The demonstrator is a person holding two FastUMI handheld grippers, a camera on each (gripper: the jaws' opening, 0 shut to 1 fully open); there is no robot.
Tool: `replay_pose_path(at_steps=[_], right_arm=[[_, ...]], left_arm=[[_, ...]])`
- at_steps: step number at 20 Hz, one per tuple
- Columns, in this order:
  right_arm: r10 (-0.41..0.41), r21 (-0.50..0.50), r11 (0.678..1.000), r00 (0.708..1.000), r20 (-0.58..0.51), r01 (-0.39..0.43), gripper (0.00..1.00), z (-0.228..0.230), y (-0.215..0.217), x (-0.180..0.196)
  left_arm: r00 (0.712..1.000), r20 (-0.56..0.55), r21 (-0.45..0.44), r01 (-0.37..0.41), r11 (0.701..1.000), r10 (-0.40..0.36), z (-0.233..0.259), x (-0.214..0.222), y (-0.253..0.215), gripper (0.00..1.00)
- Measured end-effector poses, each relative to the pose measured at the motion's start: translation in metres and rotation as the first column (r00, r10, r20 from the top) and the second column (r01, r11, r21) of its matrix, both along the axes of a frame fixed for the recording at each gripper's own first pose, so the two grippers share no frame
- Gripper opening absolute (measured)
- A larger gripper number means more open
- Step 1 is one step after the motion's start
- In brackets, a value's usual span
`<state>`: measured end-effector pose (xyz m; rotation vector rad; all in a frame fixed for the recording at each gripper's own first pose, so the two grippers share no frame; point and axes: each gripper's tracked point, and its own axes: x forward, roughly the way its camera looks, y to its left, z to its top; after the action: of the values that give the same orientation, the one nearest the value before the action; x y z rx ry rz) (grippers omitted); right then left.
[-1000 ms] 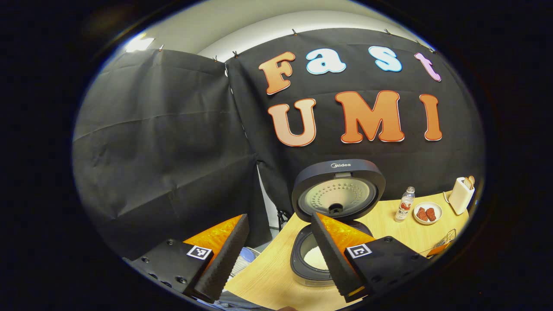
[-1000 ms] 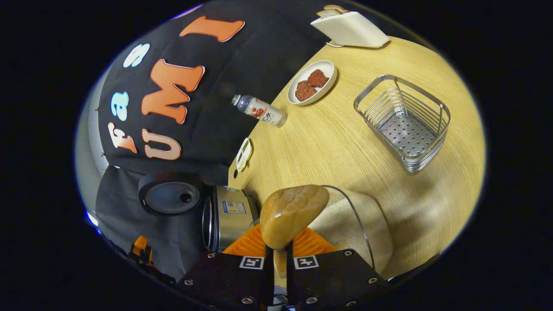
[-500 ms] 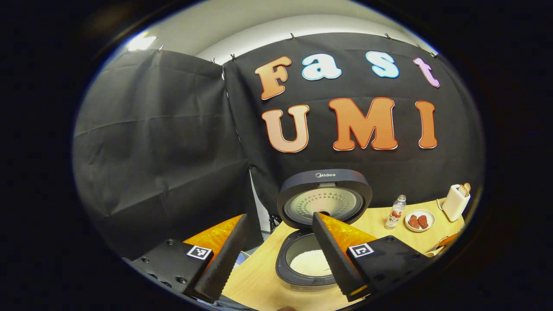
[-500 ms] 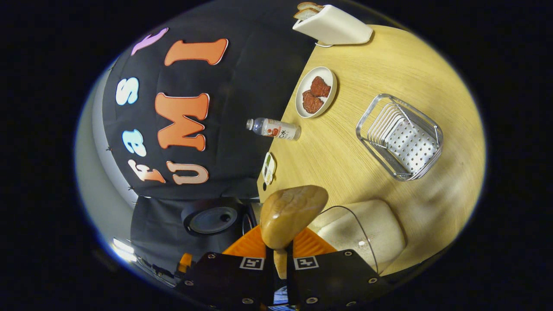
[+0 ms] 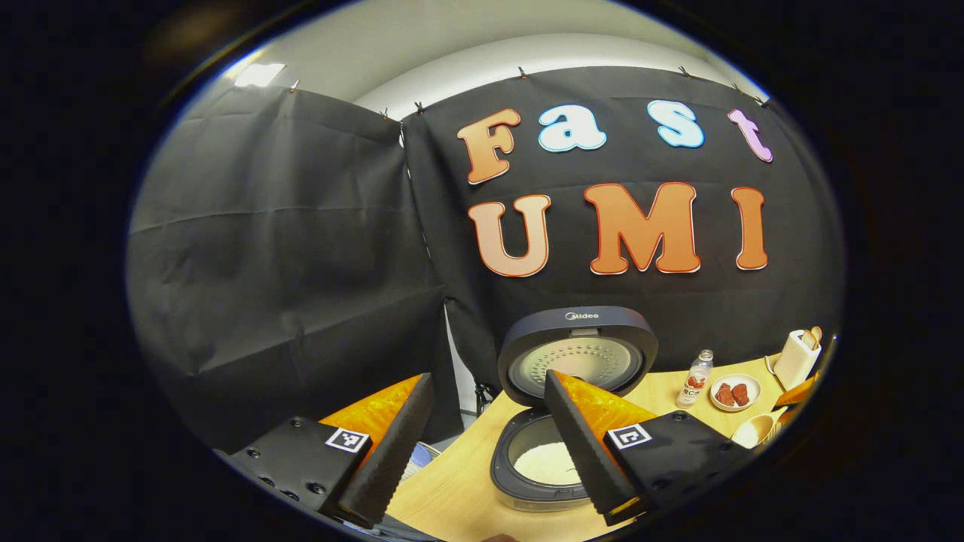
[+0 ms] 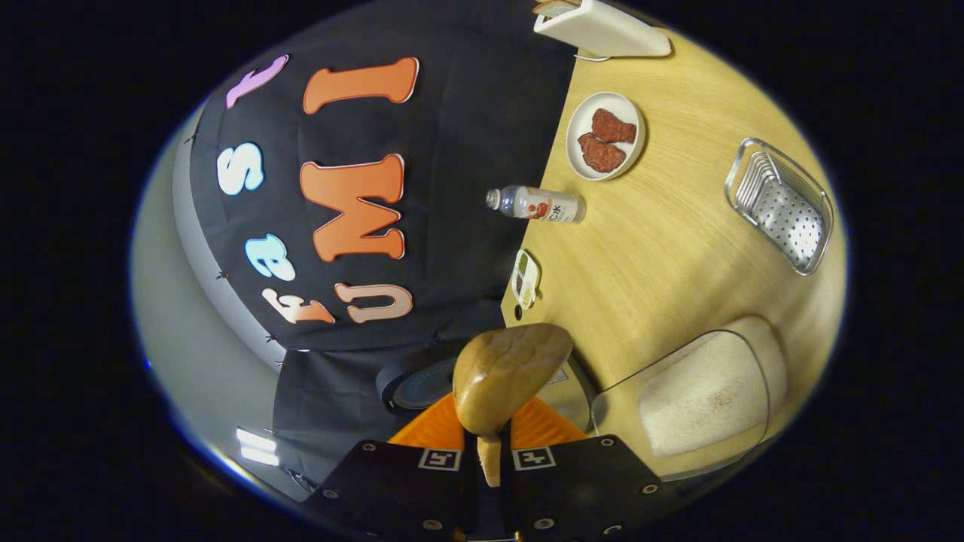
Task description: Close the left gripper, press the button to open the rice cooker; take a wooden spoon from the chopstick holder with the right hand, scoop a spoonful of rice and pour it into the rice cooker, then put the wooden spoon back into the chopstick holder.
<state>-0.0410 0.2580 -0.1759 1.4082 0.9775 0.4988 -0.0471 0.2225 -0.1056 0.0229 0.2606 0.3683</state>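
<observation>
Rice cooker [image 5: 561,421] lid is already up, white rice lying in its pot, so the button step is done. Left gripper [image 5: 486,444] hangs just in front of the cooker, fingers spread apart, empty. Right gripper [image 6: 489,452] is clamped tight on the wooden spoon [image 6: 508,373] handle, bowl turned sideways beside the cooker (can't tell if any rice is on it). Rice container [image 6: 700,395] sits right of the cooker. Left, by my read: return the spoon to the wire holder [image 6: 783,203], well beyond the container.
</observation>
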Motion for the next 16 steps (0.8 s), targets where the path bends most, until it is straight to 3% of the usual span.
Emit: replay_pose_path(at_steps=[5,16], right_arm=[[0.019,0.043,0.999,1.000,0.012,-0.019,0.11,0.027,0.045,0.022],[0.060,-0.032,0.998,0.998,0.027,-0.059,0.11,0.041,0.149,0.056]], left_arm=[[0.999,0.024,0.021,-0.030,0.999,0.030,0.002,-0.012,0.026,0.94],[0.992,0.011,0.008,-0.127,0.992,0.127,-0.021,-0.021,0.094,0.94]])
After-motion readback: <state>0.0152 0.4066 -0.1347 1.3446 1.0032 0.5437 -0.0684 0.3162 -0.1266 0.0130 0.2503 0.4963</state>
